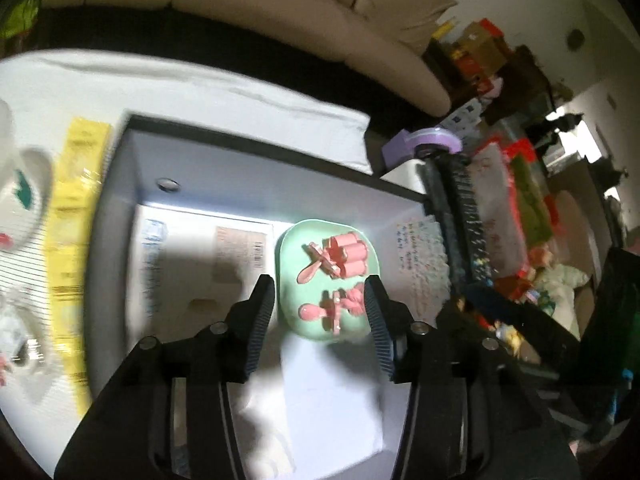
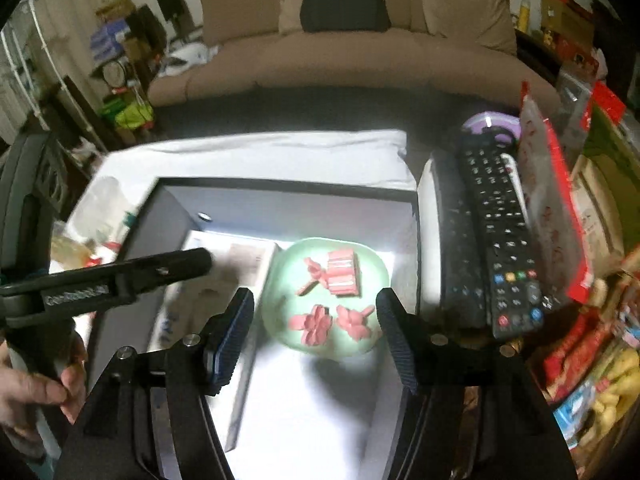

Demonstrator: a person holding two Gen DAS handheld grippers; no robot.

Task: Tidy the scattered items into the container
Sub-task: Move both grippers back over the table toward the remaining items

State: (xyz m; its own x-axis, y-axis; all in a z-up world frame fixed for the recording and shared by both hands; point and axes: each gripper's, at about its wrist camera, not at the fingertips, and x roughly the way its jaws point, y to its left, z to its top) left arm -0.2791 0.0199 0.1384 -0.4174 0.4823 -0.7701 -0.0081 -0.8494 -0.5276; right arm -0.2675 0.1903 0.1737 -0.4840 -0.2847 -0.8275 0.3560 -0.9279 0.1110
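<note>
Right wrist: right gripper [image 2: 316, 320] & left gripper [image 1: 320, 300] both part-open, holding nothing, over box [image 2: 280, 188]; 1 green tray [image 2: 376, 260], 4 pink pcs.

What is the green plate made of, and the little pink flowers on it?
The green plate looks like smooth matte plastic or silicone: even pastel colour, rounded rim. The pink flowers look like moulded plastic, with crisp, stiff petals. It's too blurry to be sure.

Faint lettering on left gripper [image 2: 188, 266] arm, unreadable; other labels blurred.
</note>
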